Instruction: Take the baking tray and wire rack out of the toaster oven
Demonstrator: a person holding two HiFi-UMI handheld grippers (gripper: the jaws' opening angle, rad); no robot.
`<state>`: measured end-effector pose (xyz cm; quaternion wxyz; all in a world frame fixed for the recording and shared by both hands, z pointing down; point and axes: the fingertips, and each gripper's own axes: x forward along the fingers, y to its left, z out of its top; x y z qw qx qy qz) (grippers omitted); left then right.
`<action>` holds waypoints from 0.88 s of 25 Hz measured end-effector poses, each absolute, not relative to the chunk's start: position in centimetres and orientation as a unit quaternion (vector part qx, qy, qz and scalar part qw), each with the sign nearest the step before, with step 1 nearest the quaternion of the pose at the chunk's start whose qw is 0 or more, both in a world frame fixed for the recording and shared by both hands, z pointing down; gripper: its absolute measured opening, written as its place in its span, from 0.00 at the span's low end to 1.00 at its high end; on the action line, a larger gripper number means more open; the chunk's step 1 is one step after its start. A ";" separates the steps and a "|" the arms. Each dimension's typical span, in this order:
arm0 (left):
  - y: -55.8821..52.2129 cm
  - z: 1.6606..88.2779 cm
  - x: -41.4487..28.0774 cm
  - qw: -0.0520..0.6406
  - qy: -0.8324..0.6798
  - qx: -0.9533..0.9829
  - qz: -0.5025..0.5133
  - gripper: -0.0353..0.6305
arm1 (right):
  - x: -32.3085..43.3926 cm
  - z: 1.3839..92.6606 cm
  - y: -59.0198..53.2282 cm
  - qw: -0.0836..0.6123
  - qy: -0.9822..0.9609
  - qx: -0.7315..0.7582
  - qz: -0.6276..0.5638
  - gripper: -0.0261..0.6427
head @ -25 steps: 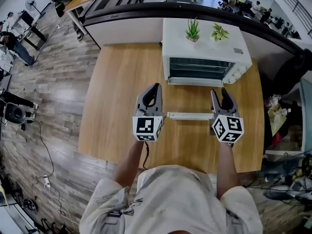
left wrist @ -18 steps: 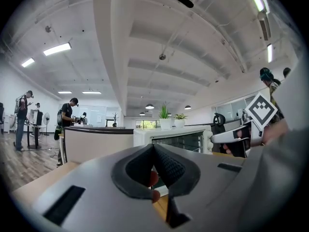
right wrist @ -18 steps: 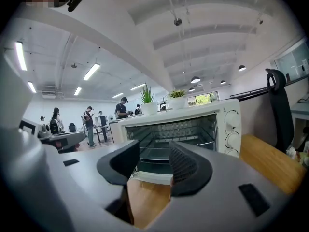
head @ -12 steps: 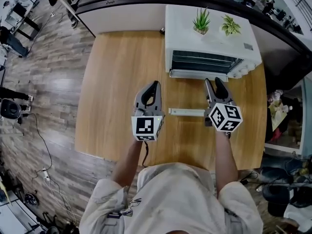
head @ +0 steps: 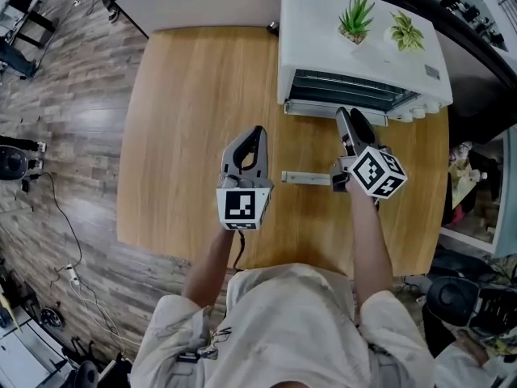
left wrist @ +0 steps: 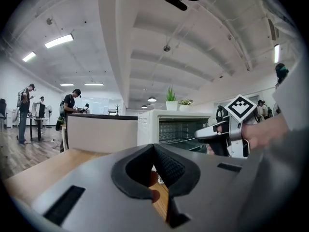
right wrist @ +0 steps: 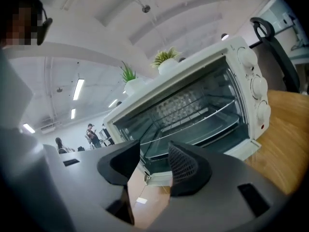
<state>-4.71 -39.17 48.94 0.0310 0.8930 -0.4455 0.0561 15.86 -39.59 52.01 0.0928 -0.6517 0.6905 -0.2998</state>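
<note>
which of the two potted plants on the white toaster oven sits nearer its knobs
The paler, yellow-green potted plant; the darker spiky one stands nearer the middle of the white toaster oven top.

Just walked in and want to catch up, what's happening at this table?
A person holds a gripper in each hand at the table, facing a toaster oven with its door open. The rack and tray sit inside, untouched. The right gripper points at the opening, jaws apart and empty. The left gripper is to its left, shut and empty.
</note>
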 end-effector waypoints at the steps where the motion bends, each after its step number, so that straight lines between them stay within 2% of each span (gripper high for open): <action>1: -39.3 49.3 -4.7 0.033 -0.446 0.893 0.058 0.08 | 16.0 52.2 -40.0 0.111 0.684 -0.650 -0.313 0.33; 8: -39.7 51.8 -5.3 0.066 -0.449 0.888 0.070 0.07 | 17.5 53.7 -43.0 0.282 0.601 -0.620 -0.418 0.33; 22: -40.0 54.4 -5.3 0.083 -0.444 0.887 0.092 0.08 | 18.7 55.0 -47.4 0.407 0.534 -0.583 -0.458 0.30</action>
